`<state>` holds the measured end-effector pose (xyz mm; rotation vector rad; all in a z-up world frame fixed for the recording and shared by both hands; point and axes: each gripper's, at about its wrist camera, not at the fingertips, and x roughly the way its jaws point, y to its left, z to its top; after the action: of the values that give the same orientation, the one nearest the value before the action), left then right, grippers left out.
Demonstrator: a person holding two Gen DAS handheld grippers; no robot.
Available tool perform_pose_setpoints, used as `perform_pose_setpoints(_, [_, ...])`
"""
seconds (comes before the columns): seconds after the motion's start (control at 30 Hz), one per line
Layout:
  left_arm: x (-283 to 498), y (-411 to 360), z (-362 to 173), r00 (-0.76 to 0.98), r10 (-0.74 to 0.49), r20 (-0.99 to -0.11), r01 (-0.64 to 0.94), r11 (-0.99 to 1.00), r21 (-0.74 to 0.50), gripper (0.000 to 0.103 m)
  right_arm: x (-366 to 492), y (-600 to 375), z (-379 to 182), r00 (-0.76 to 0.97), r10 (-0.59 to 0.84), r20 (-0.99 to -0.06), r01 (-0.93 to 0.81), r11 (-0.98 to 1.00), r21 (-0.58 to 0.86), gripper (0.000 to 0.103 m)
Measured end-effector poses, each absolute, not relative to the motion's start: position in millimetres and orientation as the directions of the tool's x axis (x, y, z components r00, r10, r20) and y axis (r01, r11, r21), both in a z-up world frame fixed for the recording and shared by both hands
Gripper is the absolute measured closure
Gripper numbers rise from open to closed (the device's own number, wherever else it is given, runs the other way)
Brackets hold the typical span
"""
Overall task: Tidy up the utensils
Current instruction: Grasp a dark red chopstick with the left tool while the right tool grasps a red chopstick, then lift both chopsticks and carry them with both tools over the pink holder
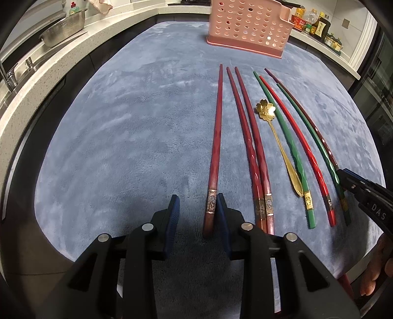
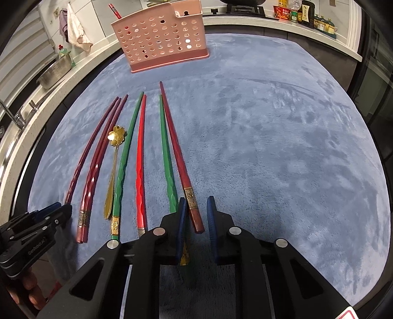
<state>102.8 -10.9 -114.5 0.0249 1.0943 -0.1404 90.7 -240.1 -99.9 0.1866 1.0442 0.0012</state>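
Chopsticks and a gold spoon lie side by side on the blue surface; the pink holder stands at twelve o'clock; left tongs and right tongs each gape around a dark-red chopstick's end.

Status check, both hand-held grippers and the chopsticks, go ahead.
Left hand-held gripper open, straddling the leftmost dark red chopstick. Right hand-held gripper open around the rightmost dark red chopstick. Pink holder beyond; blue mat between unobstructed.
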Motion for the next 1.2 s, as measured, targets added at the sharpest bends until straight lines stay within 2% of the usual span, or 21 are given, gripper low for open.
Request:
perform_pose_setpoints(0.27, [101.6,-9.0,-113.7,0.454,-0.119,-0.883,0.118,0.990,-0.073,0.074,91.9,-239.9,-100.4,0.510,0.091,-0.855,0.083,0.984,0.155,0.092])
perform_pose_setpoints(0.37, [101.8,-5.4,-111.8,0.452,-0.142,-0.881,0.123,0.988,-0.097,0.082,90.4,-240.8,-97.8,0.514,0.094,-0.853,0.085,0.984,0.159,0.094])
perform_pose_setpoints(0.43, [101.2,-4.3,-110.4,0.447,-0.160,-0.880,0.130,0.985,-0.113,0.092,88.5,-241.1,-93.5,0.521,0.095,-0.848,0.084,0.983,0.162,0.095])
perform_pose_setpoints(0.67, [92.2,-3.6,-96.1,0.459,-0.193,-0.867,0.144,0.979,-0.142,0.093,78.4,-244.0,-66.8,0.569,0.101,-0.816,0.080,0.981,0.178,0.096])
perform_pose_setpoints(1.2, [112.9,8.2,22.4,0.653,-0.232,-0.721,0.141,0.973,-0.185,0.096,81.1,-265.6,36.6,0.743,0.083,-0.665,0.094,0.969,0.226,0.096])
